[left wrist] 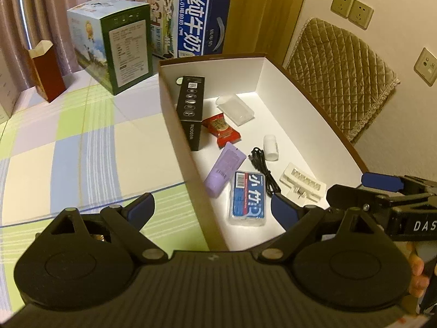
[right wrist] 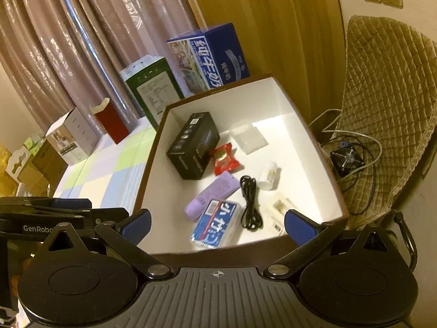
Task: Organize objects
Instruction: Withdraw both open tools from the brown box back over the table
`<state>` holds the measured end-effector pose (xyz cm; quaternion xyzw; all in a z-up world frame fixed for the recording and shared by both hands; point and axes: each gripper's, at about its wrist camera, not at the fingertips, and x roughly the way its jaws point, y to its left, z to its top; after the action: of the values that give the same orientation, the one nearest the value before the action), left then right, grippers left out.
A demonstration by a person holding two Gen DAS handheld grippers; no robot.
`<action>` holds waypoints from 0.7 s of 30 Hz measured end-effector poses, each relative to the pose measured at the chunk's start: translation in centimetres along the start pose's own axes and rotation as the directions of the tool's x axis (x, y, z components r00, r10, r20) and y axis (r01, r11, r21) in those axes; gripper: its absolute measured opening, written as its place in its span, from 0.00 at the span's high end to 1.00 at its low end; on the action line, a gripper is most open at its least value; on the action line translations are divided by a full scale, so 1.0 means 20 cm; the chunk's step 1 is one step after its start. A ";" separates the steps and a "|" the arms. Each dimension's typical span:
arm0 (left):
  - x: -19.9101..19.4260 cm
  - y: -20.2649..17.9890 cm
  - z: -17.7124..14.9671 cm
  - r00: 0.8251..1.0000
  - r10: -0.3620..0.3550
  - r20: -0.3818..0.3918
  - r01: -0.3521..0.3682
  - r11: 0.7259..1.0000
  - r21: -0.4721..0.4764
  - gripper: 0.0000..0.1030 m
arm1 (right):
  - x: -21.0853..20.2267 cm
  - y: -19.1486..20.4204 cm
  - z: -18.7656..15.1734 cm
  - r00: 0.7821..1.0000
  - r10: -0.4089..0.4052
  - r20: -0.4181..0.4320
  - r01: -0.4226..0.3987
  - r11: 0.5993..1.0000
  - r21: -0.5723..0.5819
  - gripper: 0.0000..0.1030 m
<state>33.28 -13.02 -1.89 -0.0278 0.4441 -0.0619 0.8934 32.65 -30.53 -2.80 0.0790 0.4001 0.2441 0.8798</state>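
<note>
So, counting outward from the claws:

Left gripper point(left wrist: 211, 209): jaws spread wide, nothing between them, hanging over the near left wall of the box.
Right gripper point(right wrist: 217, 225): also wide open and empty, parked at the box's near edge.
Open box point(left wrist: 174, 125): one, white inside, brown outside, sitting on the checked tablecloth point(left wrist: 68, 136).
Stuff in the box: eight things by my count, all lying apart or barely touching.
Blue pack point(left wrist: 247, 198): one, flat, nearest the claws, just beside the purple tube point(left wrist: 224, 168).
Black cable point(left wrist: 262, 169): one, coiled, between the blue pack and the clear tray point(left wrist: 303, 184).
White bottle point(left wrist: 271, 147): one, on its side, past the cable.
Red packet point(left wrist: 221, 129): one, touching the black carton point(left wrist: 189, 109), which stands along the left wall.
Clear lid-ish case point(left wrist: 235, 108): one, toward the far end.
Cartons behind the box: two big ones, a blue milk box point(left wrist: 188, 19) and a green-sided box point(left wrist: 114, 43).
Small red carton point(left wrist: 45, 71): one, open top, off to the left.
Wall sockets point(left wrist: 351, 9): two side by side, plus one more plate further right.
Quilted cushion point(left wrist: 341, 73): one, against the wall.
</note>
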 end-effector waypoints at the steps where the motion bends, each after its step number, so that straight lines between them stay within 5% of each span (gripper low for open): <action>1: -0.01 0.01 -0.01 1.000 0.001 0.001 -0.001 1.000 -0.004 0.13 | 0.00 0.01 -0.01 1.000 0.001 -0.001 -0.001 1.000 -0.001 0.02; 21: -0.27 0.27 -0.28 1.000 0.018 -0.004 -0.018 0.999 -0.046 0.12 | -0.06 0.37 -0.21 0.999 0.018 -0.029 -0.019 0.999 -0.045 0.02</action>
<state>26.07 -6.83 -1.50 -0.0441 0.4473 -0.0436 0.8922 26.12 -24.82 -2.38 0.0591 0.4065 0.2622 0.8732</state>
